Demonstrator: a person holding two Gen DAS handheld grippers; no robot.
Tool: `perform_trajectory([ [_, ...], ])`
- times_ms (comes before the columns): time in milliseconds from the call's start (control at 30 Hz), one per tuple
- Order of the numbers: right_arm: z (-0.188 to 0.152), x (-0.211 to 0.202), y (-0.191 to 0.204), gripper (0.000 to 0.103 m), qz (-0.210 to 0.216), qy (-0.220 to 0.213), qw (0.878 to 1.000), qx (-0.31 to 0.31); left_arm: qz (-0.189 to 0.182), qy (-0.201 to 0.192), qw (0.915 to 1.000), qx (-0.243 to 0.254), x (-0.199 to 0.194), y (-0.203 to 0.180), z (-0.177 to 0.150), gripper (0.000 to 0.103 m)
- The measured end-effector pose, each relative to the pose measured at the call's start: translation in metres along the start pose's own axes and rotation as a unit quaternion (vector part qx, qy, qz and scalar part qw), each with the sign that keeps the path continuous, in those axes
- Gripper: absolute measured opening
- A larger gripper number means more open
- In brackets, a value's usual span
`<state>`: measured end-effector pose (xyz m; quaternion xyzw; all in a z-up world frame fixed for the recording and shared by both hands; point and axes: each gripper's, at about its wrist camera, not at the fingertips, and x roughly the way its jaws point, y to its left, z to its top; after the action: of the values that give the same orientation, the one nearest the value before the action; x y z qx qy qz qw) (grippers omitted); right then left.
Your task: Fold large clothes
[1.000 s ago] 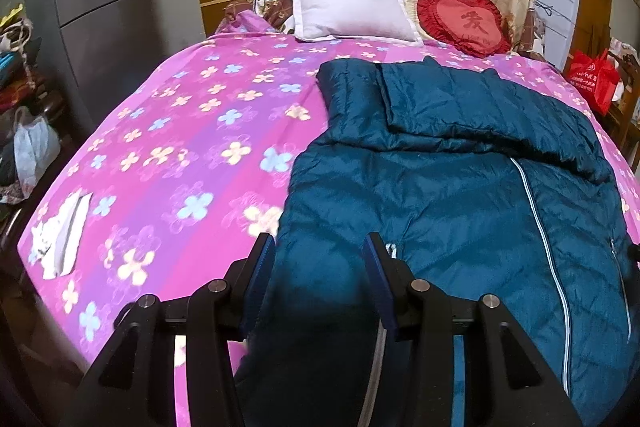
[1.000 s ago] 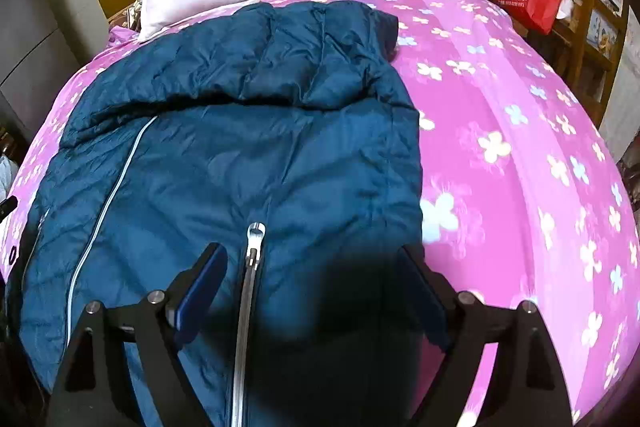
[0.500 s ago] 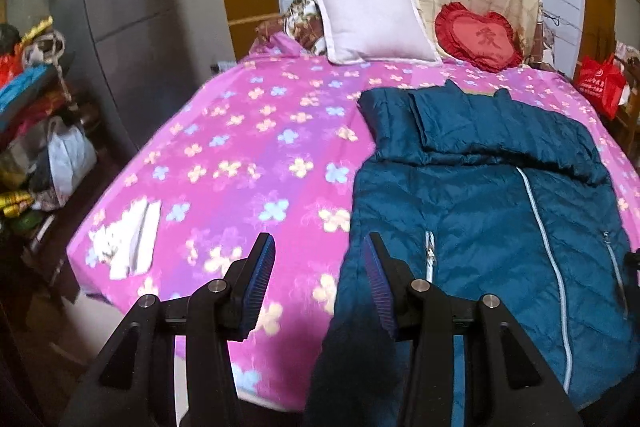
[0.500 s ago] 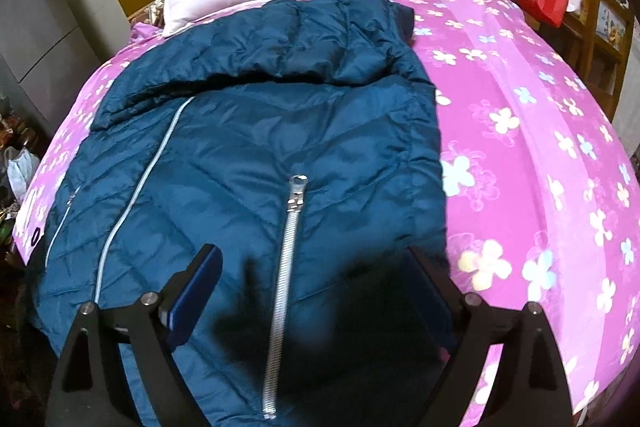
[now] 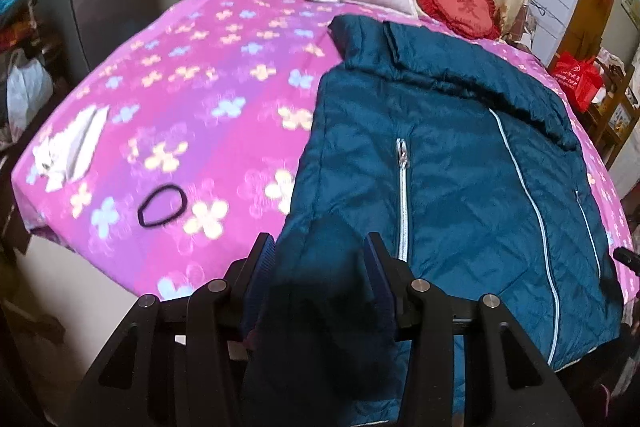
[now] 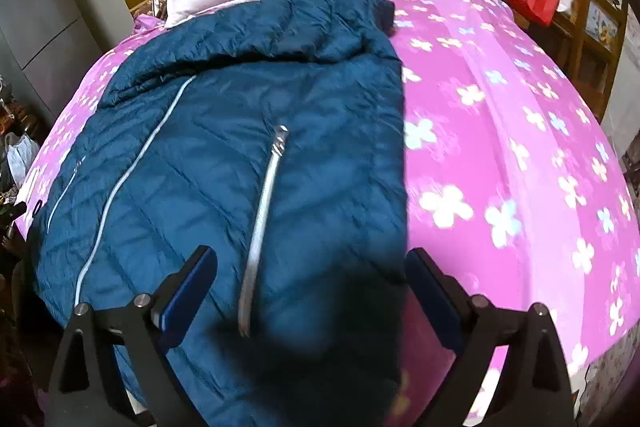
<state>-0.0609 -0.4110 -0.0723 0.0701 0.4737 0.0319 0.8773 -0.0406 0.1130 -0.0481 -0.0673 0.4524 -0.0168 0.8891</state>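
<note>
Pink floral bedspread carries the jacket; left gripper clamps its hem, right gripper gapes, widening.

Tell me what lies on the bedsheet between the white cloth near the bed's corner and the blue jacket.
A black hair tie, seen in the left wrist view.

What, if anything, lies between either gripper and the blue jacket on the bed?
Nothing visible does. The blue jacket lies directly under the open right gripper, and its near hem sits between the fingers of the left gripper. The black hair tie lies aside.
</note>
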Motion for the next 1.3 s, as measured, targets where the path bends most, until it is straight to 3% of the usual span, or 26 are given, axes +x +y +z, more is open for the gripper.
perform_trajectory([
  [200,-0.024,-0.003,-0.015,0.098,0.006,0.030,0.999,0.010,-0.015,0.024,0.9992,-0.029,0.010,0.019,-0.012,0.027],
  [467,-0.058,0.006,-0.017,0.098,0.054,0.075,0.996,0.012,-0.027,0.050,0.9971,-0.051,0.021,0.032,-0.029,0.033],
  [600,-0.065,0.000,-0.008,0.098,0.091,0.070,0.993,0.004,-0.040,0.058,0.9956,-0.062,0.024,0.033,-0.033,0.037],
  [700,-0.067,-0.004,0.000,0.098,0.107,0.060,0.992,-0.009,-0.029,0.053,0.9971,-0.046,0.024,0.027,-0.036,0.038],
  [1233,-0.070,0.001,0.007,0.094,0.118,0.056,0.991,-0.025,-0.012,0.045,0.9986,-0.023,0.020,0.019,-0.045,0.038],
  [1267,-0.069,0.001,0.007,0.085,0.115,0.056,0.991,-0.029,-0.012,0.046,0.9987,-0.021,0.020,0.018,-0.045,0.038],
  [1300,-0.070,0.000,0.008,0.058,0.115,0.053,0.991,-0.034,-0.014,0.047,0.9986,-0.017,0.019,0.017,-0.046,0.032],
])
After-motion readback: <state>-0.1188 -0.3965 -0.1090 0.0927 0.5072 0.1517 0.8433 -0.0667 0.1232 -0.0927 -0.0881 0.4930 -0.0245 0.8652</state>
